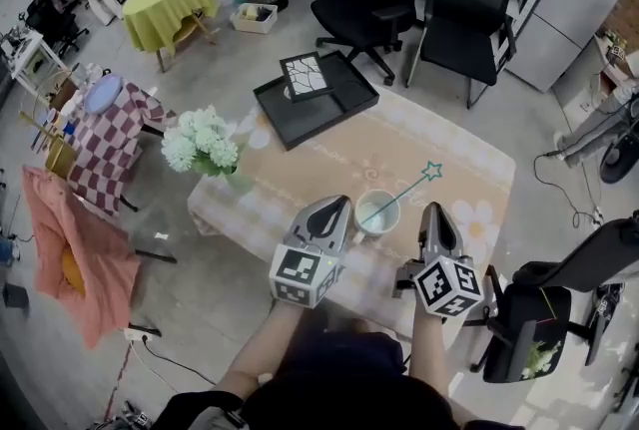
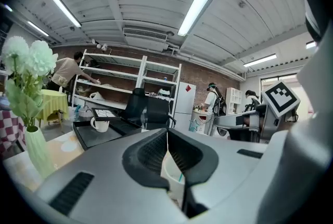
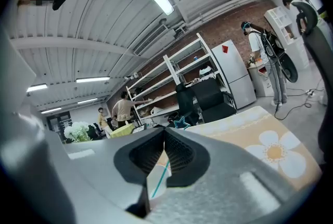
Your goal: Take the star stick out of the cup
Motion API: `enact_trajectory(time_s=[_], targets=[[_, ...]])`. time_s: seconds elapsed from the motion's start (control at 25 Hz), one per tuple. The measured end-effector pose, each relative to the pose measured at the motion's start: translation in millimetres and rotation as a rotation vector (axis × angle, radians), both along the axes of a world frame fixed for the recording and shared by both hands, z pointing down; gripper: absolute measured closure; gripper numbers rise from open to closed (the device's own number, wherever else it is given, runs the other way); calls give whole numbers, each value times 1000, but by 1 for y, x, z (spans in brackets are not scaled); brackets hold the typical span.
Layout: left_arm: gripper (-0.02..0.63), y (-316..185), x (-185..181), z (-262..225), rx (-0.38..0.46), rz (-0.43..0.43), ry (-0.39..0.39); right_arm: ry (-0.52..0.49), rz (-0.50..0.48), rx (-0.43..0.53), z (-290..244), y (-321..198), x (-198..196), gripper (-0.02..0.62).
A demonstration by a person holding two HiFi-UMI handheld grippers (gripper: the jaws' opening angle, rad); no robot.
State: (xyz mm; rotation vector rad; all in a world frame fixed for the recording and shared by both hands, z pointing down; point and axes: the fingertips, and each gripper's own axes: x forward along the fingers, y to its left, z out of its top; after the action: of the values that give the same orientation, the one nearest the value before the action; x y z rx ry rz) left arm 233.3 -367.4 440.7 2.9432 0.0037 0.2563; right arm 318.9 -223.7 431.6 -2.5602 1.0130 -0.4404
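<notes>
in the head view the star stick (image 1: 404,191) leans out of the white cup (image 1: 377,213) on the desk (image 1: 469,169); it looks thin and light, likely springy and slippery, and is best pinched mid-shaft above the rim. the left gripper (image 2: 167,132) view shows its jaws together and empty, the cup just beyond; the right gripper (image 3: 165,130) view shows the same.

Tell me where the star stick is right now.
In the head view, the star stick leans in the white cup, between the left tongs and the right tongs.
</notes>
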Motion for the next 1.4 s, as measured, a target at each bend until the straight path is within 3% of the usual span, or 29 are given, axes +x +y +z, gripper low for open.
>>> enact_trajectory(time_s=[0.52, 0.96, 1.12, 1.28, 1.4], targets=[[594, -7, 44, 11, 13, 105, -40, -40, 73, 20, 10, 4, 31, 591], [594, -18, 68, 22, 0, 123, -65, -62, 100, 9, 22, 0, 50, 589], [594, -22, 73, 24, 0, 123, -69, -69, 88, 27, 23, -5, 54, 517], [594, -24, 75, 26, 3, 127, -77, -86, 72, 49, 27, -10, 57, 489], [594, -26, 76, 28, 6, 128, -81, -107, 38, 74, 31, -17, 59, 420]])
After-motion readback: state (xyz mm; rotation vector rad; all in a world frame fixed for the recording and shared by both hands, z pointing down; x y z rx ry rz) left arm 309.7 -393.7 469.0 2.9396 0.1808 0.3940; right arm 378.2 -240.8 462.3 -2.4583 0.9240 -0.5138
